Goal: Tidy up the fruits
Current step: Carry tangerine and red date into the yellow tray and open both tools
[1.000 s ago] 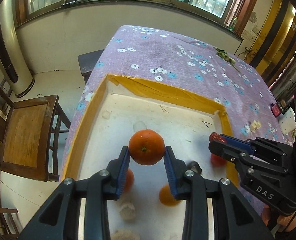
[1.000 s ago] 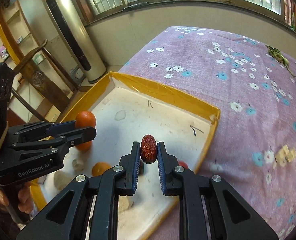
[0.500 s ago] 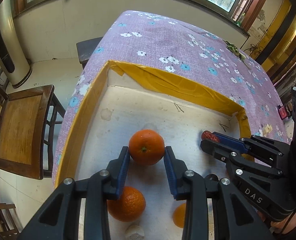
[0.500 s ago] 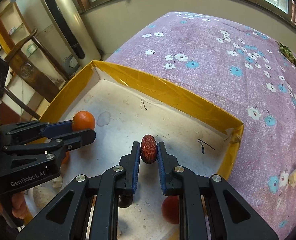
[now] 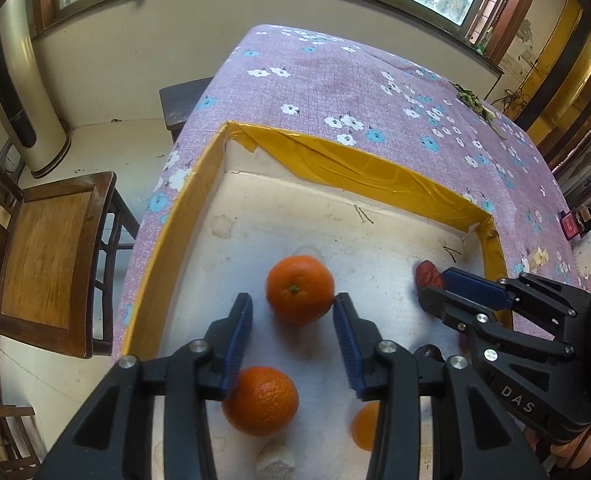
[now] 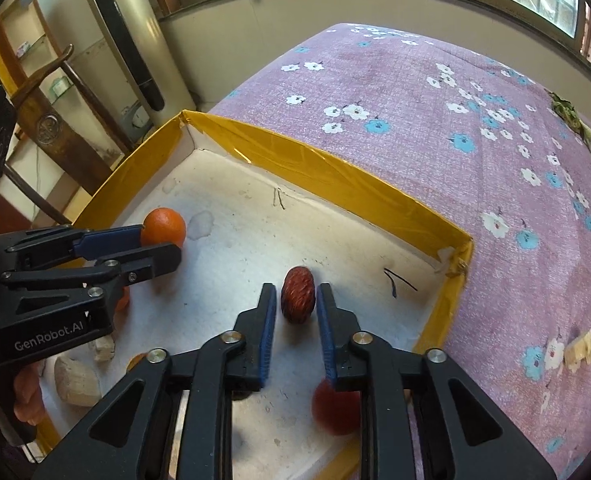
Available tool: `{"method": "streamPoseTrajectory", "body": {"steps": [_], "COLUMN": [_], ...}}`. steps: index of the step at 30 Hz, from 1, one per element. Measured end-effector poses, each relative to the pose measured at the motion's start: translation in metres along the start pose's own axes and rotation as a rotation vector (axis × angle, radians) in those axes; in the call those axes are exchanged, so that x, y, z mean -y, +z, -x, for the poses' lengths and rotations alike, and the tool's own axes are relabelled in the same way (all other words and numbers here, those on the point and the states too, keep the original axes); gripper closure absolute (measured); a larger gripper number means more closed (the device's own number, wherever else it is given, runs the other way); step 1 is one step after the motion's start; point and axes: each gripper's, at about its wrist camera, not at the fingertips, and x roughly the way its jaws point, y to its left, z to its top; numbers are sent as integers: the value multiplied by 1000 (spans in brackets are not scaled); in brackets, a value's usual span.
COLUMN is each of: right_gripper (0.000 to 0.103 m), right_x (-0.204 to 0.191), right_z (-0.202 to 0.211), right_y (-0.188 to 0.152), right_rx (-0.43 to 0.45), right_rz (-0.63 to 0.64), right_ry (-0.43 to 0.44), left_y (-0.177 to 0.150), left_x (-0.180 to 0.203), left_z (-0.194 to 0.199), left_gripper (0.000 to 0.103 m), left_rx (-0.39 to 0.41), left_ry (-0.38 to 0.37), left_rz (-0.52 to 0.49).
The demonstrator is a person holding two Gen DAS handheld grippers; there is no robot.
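A yellow-rimmed tray (image 5: 347,160) with a white floor lies on the purple flowered tablecloth. An orange (image 5: 299,290) rests on the tray floor between the spread fingers of my open left gripper (image 5: 293,314); it also shows in the right wrist view (image 6: 163,226). A red date (image 6: 298,299) stands on the tray floor between the fingers of my open right gripper (image 6: 295,312), with small gaps either side. The date's tip shows in the left wrist view (image 5: 427,274) beside the right gripper.
A second orange (image 5: 261,400), a third orange (image 5: 365,426) and a pale lump (image 5: 275,460) lie nearer in the tray. A red fruit (image 6: 335,408) sits under the right gripper. A wooden chair (image 5: 51,264) stands left of the table.
Both grippers have opened: the left let go of the orange, the right let go of the date. Both fruits now rest on the tray floor near its far side.
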Motion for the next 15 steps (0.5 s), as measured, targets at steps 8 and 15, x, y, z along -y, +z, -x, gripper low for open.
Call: {"method": "streamPoseTrajectory", "body": {"steps": [8,15], "right_gripper": [75,71], "right_x": [5,9], "right_z": [39,71], "right_y": [-23,-57], "right_rx": [35,66], "right_rz": [-89,-148], "right_ry": [-2,10], "left_y": [-16,-25], "left_x": [5,33], "left_z": [24,35], "left_gripper": [39,33], "left_rx": [65,81], "left_ry": [12,18], "left_rz": [-23,-87]}}
